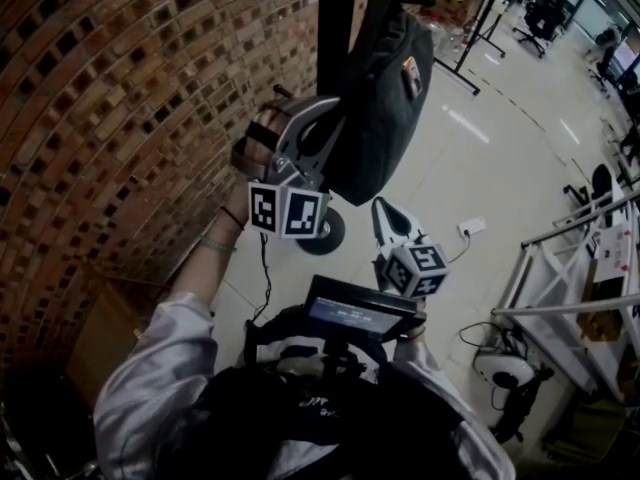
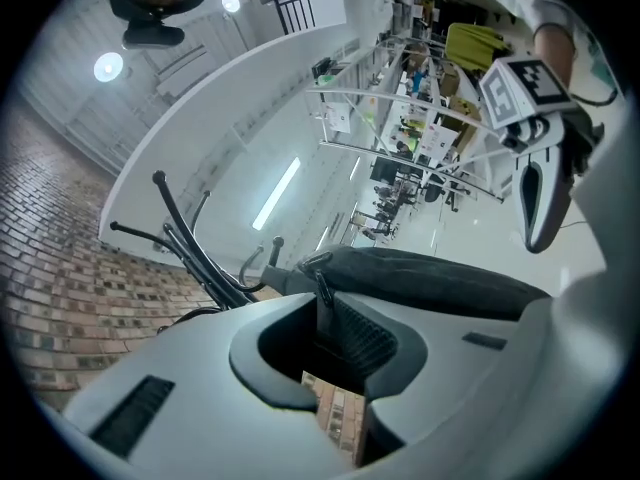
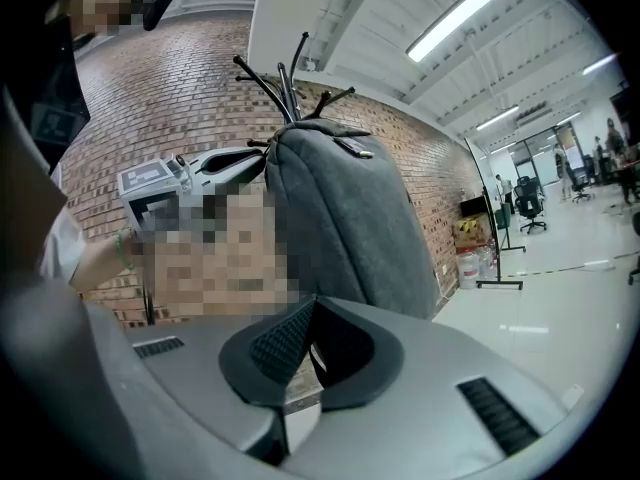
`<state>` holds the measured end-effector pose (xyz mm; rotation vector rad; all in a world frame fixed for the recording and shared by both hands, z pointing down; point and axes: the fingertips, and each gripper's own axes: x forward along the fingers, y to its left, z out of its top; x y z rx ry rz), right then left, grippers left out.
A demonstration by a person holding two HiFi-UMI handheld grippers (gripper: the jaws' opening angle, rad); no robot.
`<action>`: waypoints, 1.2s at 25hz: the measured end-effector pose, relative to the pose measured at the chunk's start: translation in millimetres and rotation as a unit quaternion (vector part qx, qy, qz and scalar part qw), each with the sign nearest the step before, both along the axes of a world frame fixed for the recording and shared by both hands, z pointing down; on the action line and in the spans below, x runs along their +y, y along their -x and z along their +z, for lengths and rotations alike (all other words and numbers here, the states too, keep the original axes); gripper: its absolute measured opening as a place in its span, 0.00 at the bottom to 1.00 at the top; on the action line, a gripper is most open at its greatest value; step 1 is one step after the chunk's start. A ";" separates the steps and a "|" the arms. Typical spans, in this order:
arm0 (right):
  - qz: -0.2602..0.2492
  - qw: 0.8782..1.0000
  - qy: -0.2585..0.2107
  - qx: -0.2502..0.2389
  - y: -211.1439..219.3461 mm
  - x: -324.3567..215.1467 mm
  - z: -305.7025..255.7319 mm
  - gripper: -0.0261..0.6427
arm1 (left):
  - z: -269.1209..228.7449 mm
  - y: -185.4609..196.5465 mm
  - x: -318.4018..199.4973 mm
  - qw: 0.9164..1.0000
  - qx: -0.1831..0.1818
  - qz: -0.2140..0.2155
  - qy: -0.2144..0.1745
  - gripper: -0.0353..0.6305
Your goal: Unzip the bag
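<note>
Bag, dark grey and soft, hangs from a black coat stand beside a brick wall, its side touching the tips of the left claw. That claw's jaws are pressed together on what looks like the thin dark zip pull, which runs from the bag's edge straight in between the pads. The bag's bulk lies just beyond the tips and to their right. The right claw is pressed together too, with nothing in it. It hangs apart from the bag, which rises ahead of it and slightly above. How far the zip has run cannot be told. Done well, the pull would likely be drawn steadily along the line of the zip rather than away from the cloth, since a freely hung bag may swing or twist with the tug. Bracing its body with the right claw, or pinching cloth just behind the pull, should keep the zip taut and stop the thin tab slipping out.
</note>
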<state>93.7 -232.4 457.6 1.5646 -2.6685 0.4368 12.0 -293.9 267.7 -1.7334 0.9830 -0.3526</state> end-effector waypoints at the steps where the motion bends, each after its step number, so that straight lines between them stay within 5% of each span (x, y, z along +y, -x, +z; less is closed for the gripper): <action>1: 0.002 1.000 0.004 0.000 0.0 -0.1 -0.2 0.02 | -1.6 0.4 0.0 1.000 0.004 0.002 -0.003 0.15; 6: 0.001 1.000 0.014 -0.003 0.3 -1.8 4.1 0.02 | -16.2 -6.6 11.6 0.998 0.023 0.037 -0.038 0.14; 30: -0.010 0.999 0.031 -0.003 -2.3 -4.5 4.6 0.02 | -6.0 -17.0 3.1 0.999 0.006 0.044 0.010 0.07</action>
